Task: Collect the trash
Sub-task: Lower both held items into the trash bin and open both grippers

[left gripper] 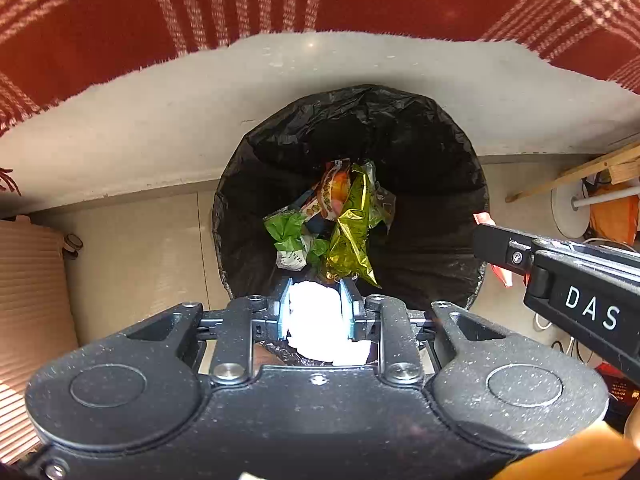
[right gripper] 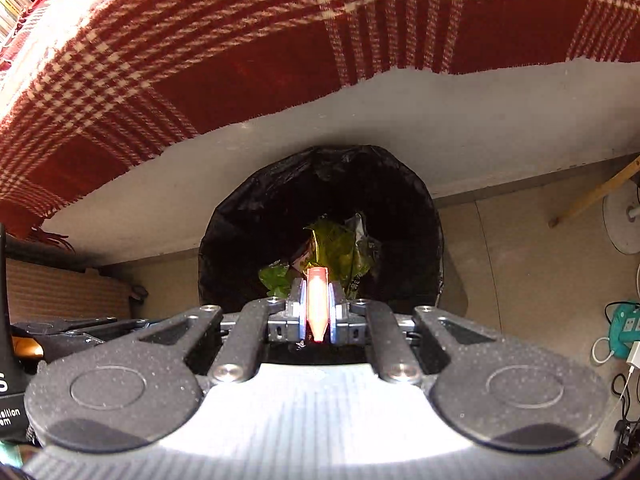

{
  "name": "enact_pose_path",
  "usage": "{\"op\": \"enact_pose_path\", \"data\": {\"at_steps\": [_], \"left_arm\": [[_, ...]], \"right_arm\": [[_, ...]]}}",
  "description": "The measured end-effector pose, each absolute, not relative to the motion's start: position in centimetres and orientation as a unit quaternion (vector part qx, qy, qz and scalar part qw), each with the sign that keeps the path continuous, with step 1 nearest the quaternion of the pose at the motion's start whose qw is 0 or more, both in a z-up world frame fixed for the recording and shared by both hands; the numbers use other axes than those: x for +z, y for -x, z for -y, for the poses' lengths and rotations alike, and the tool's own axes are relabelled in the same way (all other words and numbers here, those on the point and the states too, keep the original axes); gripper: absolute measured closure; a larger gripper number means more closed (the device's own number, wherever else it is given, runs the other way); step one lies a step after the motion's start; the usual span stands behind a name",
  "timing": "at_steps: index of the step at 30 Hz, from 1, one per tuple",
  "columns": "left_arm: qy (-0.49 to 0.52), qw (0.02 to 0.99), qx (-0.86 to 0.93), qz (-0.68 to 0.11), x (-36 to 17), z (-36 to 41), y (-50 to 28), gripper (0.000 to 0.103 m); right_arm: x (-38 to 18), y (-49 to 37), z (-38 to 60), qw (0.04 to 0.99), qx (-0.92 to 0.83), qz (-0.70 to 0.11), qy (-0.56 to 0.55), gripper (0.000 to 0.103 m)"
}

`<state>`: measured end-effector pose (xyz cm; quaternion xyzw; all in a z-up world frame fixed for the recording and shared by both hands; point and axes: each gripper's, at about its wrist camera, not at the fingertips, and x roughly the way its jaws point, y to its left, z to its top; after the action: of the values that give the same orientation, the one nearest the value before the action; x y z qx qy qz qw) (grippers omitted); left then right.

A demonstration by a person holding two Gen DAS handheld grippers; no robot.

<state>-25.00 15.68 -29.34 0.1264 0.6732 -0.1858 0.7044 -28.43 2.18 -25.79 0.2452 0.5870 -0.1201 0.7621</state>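
Nearest to us in the left wrist view, our left gripper (left gripper: 316, 310) points down over the near rim of a bin, its jaws clamped on a crumpled white tissue (left gripper: 320, 324) that bulges between them; to the right in the same view our right gripper (left gripper: 486, 236) reaches in over the bin's right rim, with a sliver of red showing at its tip; in the right wrist view that right gripper (right gripper: 318, 308) has its jaws drawn close together on a thin red wrapper (right gripper: 317, 304), which stands upright between them, glowing in the light; just beyond both grippers lies the round bin lined with a black bag (left gripper: 420, 152), its mouth wide; down inside rest a gold foil wrapper (left gripper: 352, 228), a crumpled green wrapper (left gripper: 286, 230), an orange and white snack packet (left gripper: 330, 190) and a small printed paper scrap (left gripper: 291, 258), all heaped together at the bottom; the bin stands on a pale tiled floor (left gripper: 140, 248); to the left is a ribbed cardboard box (left gripper: 28, 280); to the right lean wooden slats (left gripper: 576, 170) beside a white round stand base (left gripper: 570, 210); farthest away, a red and white plaid blanket (right gripper: 200, 60) hangs over a pale surface (left gripper: 200, 112) behind the bin.
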Motion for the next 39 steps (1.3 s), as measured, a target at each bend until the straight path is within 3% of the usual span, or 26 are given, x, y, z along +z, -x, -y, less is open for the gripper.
{"op": "enact_pose_path", "data": {"at_steps": [5,8,14,21,39], "left_arm": [[-0.125,0.704,-0.179,-0.676,-29.9,-15.9,24.5,0.078],[-0.127,0.705,-0.174,-0.676,-30.0,-15.8,24.3,0.076],[-0.129,0.708,-0.171,-0.673,-29.6,-15.8,24.1,0.057],[-0.13,0.711,-0.17,-0.67,-28.9,-15.9,23.8,0.05],[-0.12,0.735,-0.174,-0.645,-23.0,-16.7,23.4,0.047]], "right_arm": [[-26.3,28.1,-2.3,0.759,-0.12,-0.59,-0.247,0.088],[-26.2,27.7,-2.4,0.759,-0.119,-0.59,-0.247,0.081],[-25.6,27.5,-2.2,0.762,-0.119,-0.586,-0.249,0.062],[-25.2,27.3,-2.0,0.763,-0.121,-0.583,-0.252,0.057],[-20.5,26.4,-2.3,0.783,-0.121,-0.562,-0.239,0.052]]}}
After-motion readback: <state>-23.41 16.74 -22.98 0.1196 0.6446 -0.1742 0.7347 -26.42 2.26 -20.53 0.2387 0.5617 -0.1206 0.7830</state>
